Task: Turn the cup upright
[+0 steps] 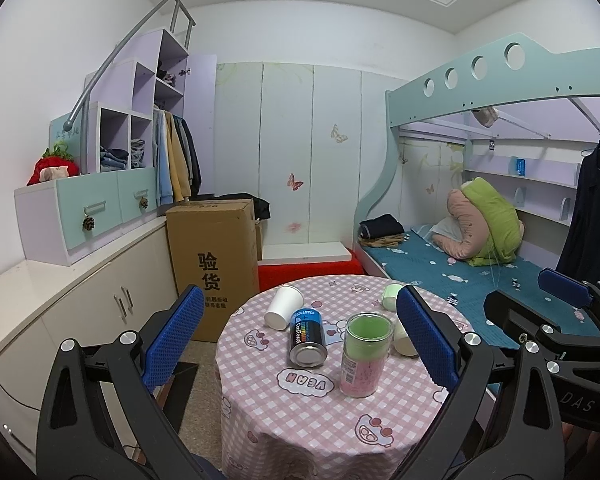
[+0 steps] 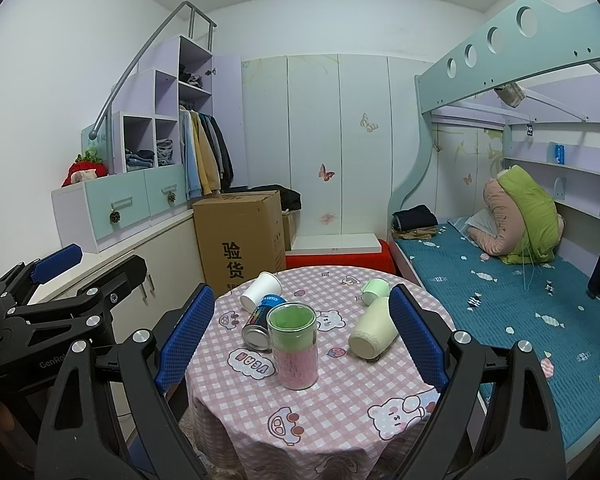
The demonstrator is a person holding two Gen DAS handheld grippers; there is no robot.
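Note:
A round table with a pink checked cloth [image 1: 300,412] [image 2: 320,400] holds several cups lying on their sides: a white paper cup [image 1: 283,306] [image 2: 260,291], a cream cup [image 2: 374,332] [image 1: 404,338] partly hidden behind my left finger, and a pale green cup [image 1: 392,296] [image 2: 374,290]. My left gripper [image 1: 300,332] is open and empty, held before the table's near edge. My right gripper [image 2: 300,332] is open and empty, the cream cup just inside its right finger [image 2: 416,340]. The right gripper also shows in the left view [image 1: 556,312], the left gripper in the right view [image 2: 60,280].
A clear jar of green and pink stuff [image 1: 365,356] [image 2: 294,346] stands upright mid-table. A dark can [image 1: 307,338] [image 2: 262,322] lies beside it. A cardboard box [image 1: 214,268] and cabinets [image 1: 80,312] stand left, a bunk bed [image 1: 480,276] right.

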